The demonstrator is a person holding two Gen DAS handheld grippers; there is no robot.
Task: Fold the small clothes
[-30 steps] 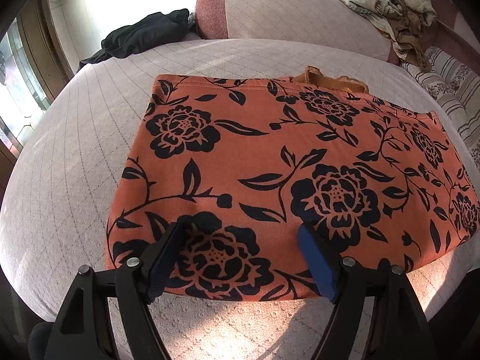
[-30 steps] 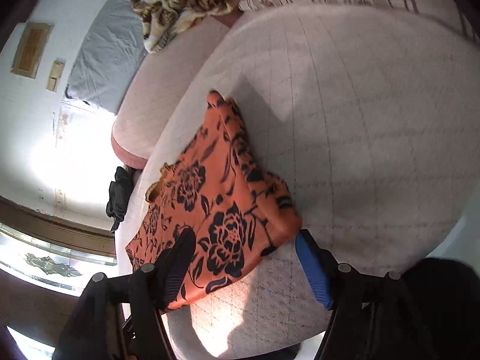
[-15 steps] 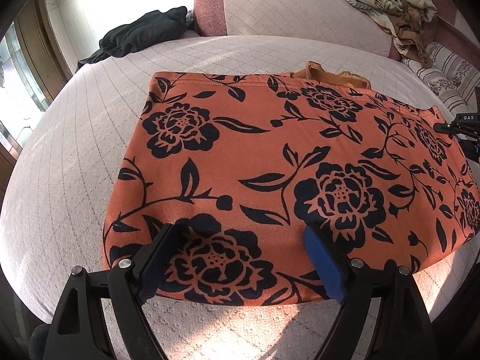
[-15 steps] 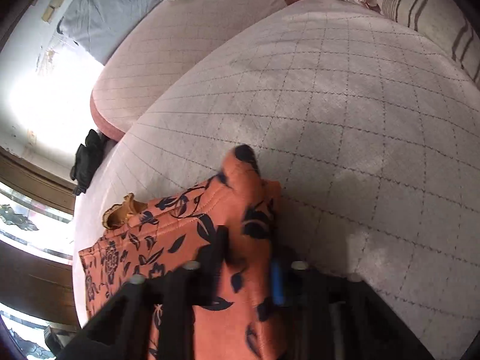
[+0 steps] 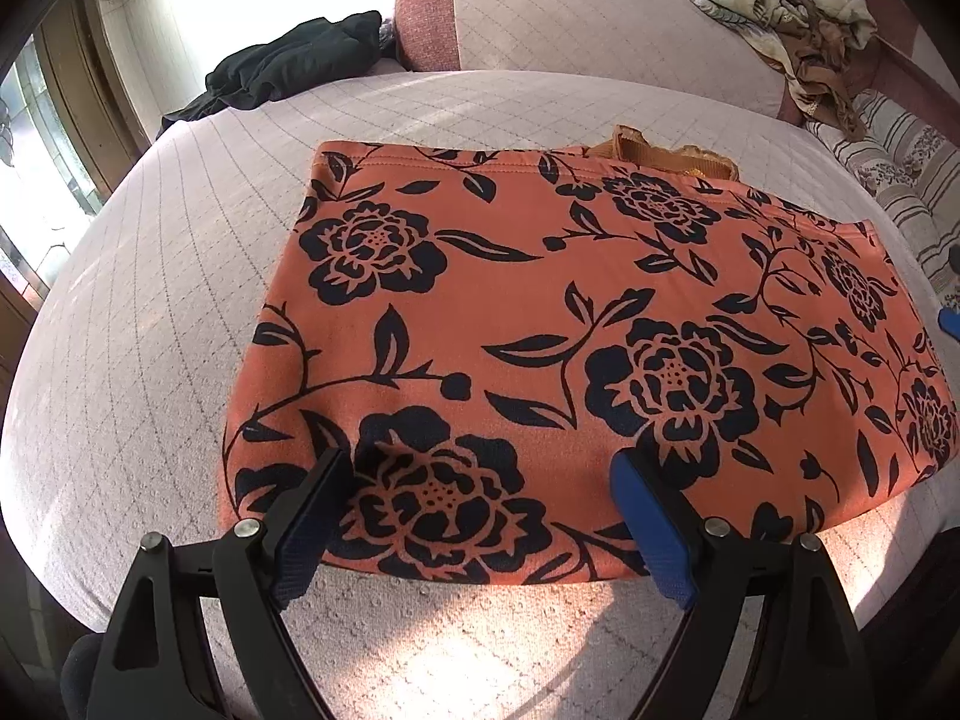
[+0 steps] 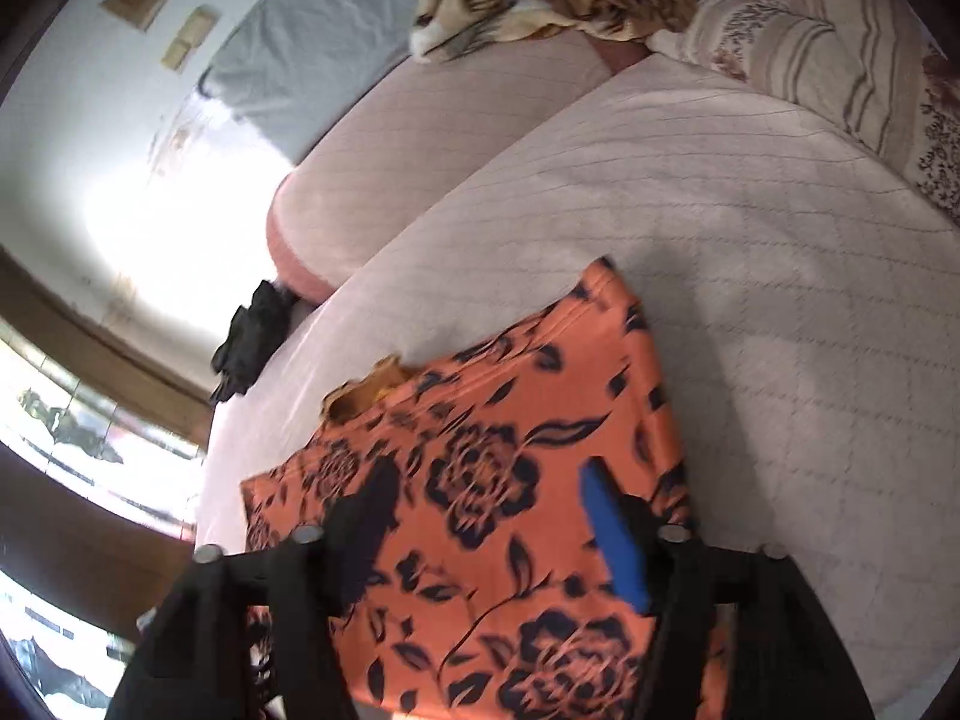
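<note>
The orange floral garment (image 5: 540,324) lies folded flat on the quilted bed (image 5: 150,300); the left gripper (image 5: 480,468) and right gripper (image 6: 486,480) hover above it, jaws spread, holding nothing.

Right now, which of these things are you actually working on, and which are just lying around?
Working on:
orange floral garment
left gripper, open
right gripper, open

Lying around:
black clothing
patterned cloth heap
striped pillow
bolster cushion
</note>
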